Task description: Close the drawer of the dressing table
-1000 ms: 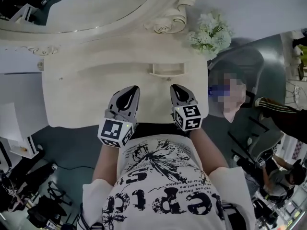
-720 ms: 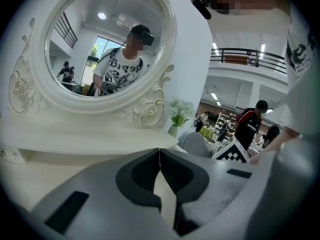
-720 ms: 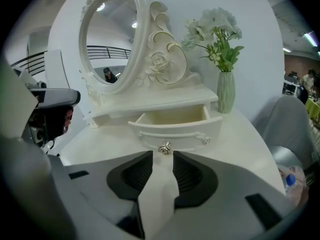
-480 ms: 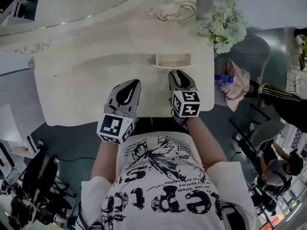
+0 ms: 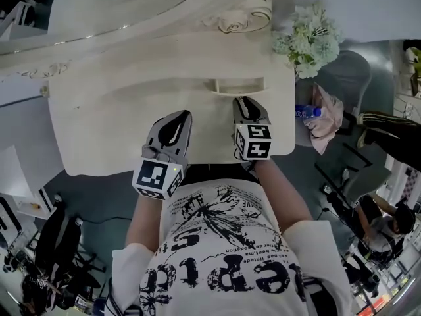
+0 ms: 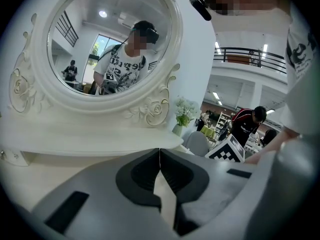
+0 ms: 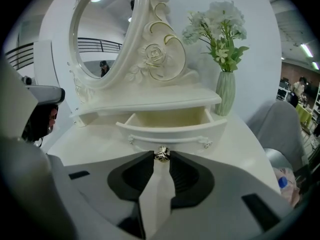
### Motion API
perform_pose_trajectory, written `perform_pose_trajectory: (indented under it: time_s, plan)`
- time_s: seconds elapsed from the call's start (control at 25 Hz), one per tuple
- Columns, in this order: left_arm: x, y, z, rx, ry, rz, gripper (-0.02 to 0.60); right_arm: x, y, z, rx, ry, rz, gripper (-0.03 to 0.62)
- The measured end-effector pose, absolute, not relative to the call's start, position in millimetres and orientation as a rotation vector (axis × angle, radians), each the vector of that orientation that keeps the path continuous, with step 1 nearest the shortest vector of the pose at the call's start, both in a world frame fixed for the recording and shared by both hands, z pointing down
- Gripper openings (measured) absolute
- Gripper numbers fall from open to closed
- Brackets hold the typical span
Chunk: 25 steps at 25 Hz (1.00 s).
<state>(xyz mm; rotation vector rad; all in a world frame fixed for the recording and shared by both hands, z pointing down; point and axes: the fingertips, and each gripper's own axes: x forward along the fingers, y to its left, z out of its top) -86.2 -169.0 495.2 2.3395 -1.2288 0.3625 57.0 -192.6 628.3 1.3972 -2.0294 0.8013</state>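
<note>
Small cream-white wooden drawer (image 7: 172, 130) is left pulled out, straight ahead of right tool (image 7: 161, 156). Its round silver metal knob (image 7: 161, 153) is framed between the closing jaws, not yet pinched. No grip is needed: the front is best pushed squarely, level, until flush. Left tool (image 6: 159, 150) is held closed and empty over the white desk (image 5: 99, 130).

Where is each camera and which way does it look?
Head view: on the person's head, looking down at the dressing table; left gripper, right gripper, shirt show.
Left gripper view: rides that gripper, faces the mirror; its shut jaws show.
Right gripper view: rides that gripper, faces the open drawer; its jaws are closing around the knob.
Shared: all show the flowers.
</note>
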Motion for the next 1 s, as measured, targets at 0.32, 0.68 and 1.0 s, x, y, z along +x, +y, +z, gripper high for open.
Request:
perform_pose_trajectory:
  time_s: [0.32,0.68,1.0]
  plan:
    - [-84,-173,494,2.342,-1.223,0.390,0.020,57,-216,629,1.388,-2.071,0.816,0.104]
    - [-91,-181,486,2.334,-1.287,0.365,0.020,55,-238,628,1.359,-2.121,0.829,0.104]
    - [-100,-178,483,2.329,-1.326,0.382,0.020,49,-257,627,1.375,-2.122,0.854,0.104]
